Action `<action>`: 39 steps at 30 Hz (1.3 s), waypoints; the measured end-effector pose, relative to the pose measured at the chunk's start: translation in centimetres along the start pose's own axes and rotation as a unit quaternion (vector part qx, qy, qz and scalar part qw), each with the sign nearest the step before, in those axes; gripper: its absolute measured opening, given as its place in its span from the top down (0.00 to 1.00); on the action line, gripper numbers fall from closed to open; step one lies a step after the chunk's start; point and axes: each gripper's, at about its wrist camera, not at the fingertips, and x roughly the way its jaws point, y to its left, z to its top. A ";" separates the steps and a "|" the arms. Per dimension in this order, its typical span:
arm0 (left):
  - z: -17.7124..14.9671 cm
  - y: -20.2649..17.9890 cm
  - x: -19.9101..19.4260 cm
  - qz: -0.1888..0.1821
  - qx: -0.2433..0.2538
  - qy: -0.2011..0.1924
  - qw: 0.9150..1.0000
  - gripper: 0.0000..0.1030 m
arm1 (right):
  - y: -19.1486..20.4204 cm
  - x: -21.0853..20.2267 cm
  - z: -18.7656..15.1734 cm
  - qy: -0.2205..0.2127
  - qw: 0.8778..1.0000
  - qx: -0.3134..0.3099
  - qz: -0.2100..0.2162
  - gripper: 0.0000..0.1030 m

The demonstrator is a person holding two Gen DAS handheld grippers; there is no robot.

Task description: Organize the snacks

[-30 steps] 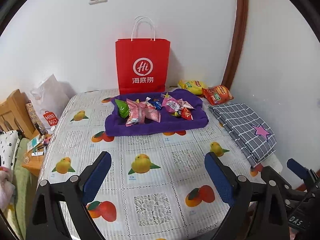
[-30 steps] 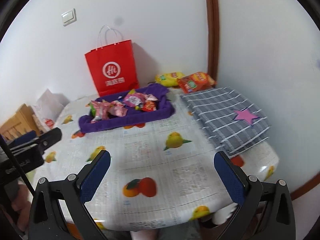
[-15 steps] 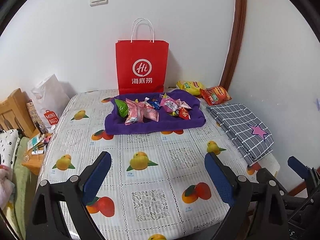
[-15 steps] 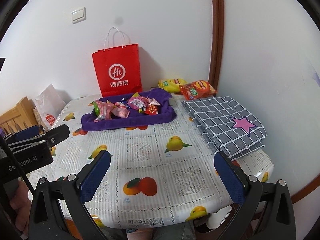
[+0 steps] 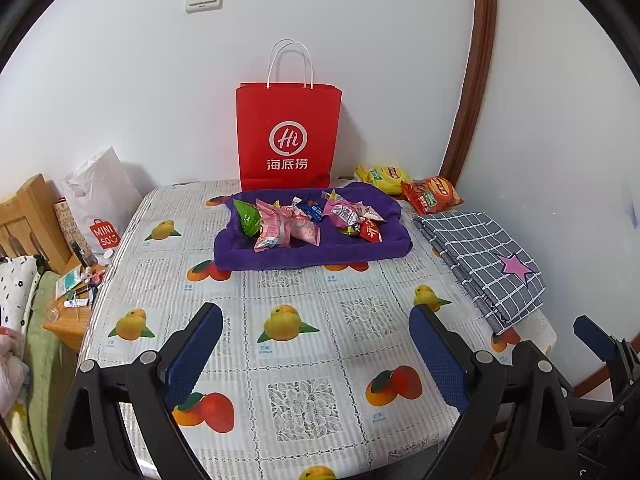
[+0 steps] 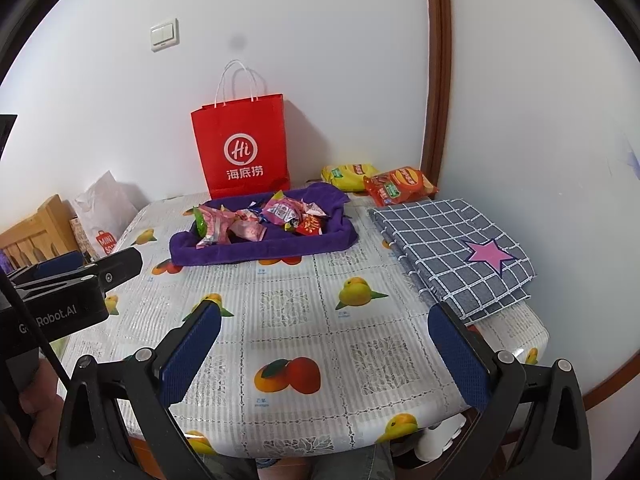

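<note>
A purple cloth tray (image 5: 312,250) (image 6: 256,254) sits at the far middle of the table and holds several small snack packets (image 5: 288,228) (image 6: 256,220), pink, green, blue and red. Behind it stands a red paper bag (image 5: 288,136) (image 6: 242,152) against the wall. A yellow chip bag (image 5: 382,178) (image 6: 348,172) and an orange chip bag (image 5: 432,196) (image 6: 400,186) lie in the far right corner. My left gripper (image 5: 316,344) is open above the near table, empty. My right gripper (image 6: 324,340) is open too, empty, near the front edge.
A folded grey checked cloth (image 5: 484,260) (image 6: 452,252) with a pink star lies along the table's right side. The fruit-print tablecloth (image 5: 296,360) covers the table. A white shopping bag (image 5: 98,204) and a wooden bedside stand (image 5: 68,312) with small items are at the left.
Both grippers have pulled back and risen slightly, so the table and tray look farther off. Both stay open and empty.
</note>
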 end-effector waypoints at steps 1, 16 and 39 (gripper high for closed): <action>0.0 0.0 0.0 0.000 0.000 0.000 1.000 0.08 | -0.1 -0.1 0.0 -0.001 1.000 0.001 0.000 0.01; 0.0 -0.5 -0.3 -0.005 0.002 -0.002 1.000 0.08 | -0.3 0.0 0.1 0.002 1.000 0.003 -0.005 0.01; 0.1 -0.5 -0.4 -0.006 0.002 -0.002 1.000 0.08 | -0.3 -0.1 0.1 -0.001 1.000 0.002 -0.004 0.01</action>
